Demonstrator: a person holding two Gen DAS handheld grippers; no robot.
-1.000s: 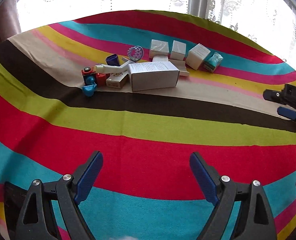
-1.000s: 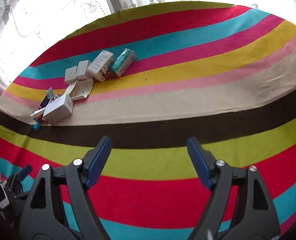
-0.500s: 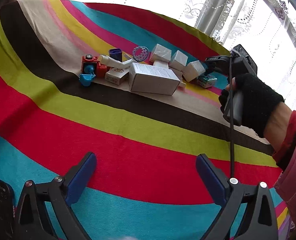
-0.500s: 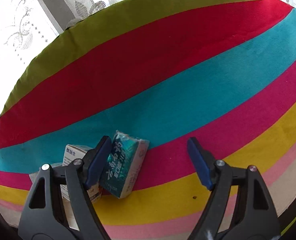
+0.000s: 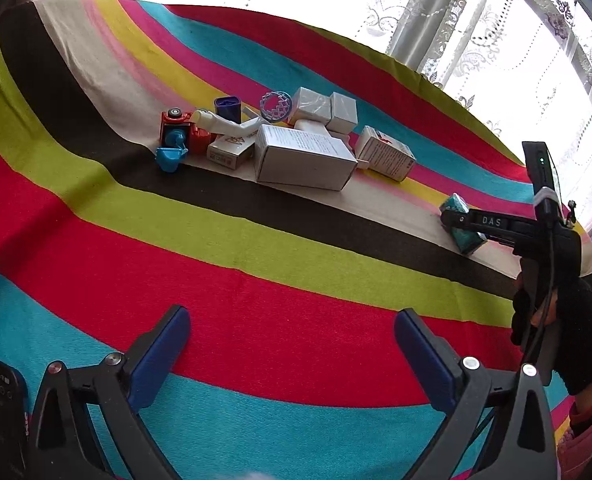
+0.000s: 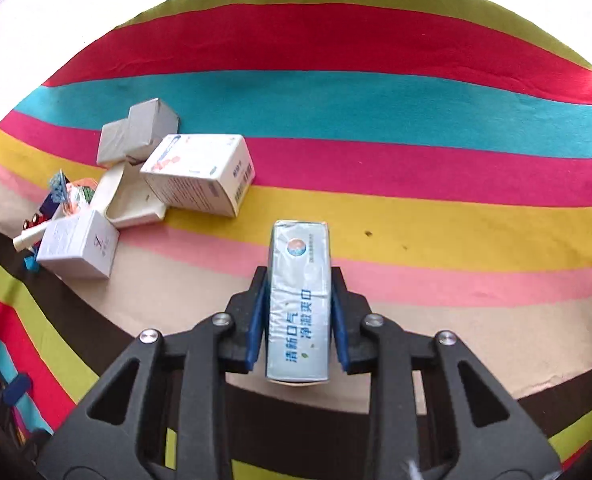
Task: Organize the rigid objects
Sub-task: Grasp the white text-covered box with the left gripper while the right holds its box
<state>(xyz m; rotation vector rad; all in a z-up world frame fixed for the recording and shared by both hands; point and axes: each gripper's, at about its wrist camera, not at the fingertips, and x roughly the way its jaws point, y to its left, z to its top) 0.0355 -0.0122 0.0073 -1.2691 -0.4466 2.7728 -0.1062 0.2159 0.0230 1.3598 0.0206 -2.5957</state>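
— Watching from the side, what step did you take it for?

— The pick-up, I'd say. The right gripper (image 6: 297,312) had its two blue pads pressed against the long sides of the teal box (image 6: 299,304), which ran lengthwise out ahead of the jaws, its far end poking past the fingertips. Whether the box had left the striped cloth (image 6: 415,208) I could not tell (the left-hand camera showed it low against the beige stripe, nothing more).

— And the other tongs?

— The left gripper (image 5: 292,354) stood wide apart, its jaws widening to their fullest, with nothing between them but red and teal cloth. The clutter lay well ahead of it: the large white box (image 5: 303,160), the red toy truck (image 5: 180,132) and the printed carton (image 5: 385,154) huddled together.

— Where was that heap from the right tongs?

— Ahead and off to the left, apart from the held box. The printed carton was the nearest piece.

— So what did the next move want?

— My guess: lifting the teal box cleanly and carrying it to wherever the boxes were meant to line up, keeping it square in the pads so it wouldn't swivel. The left gripper looked ready to go for something in the heap.
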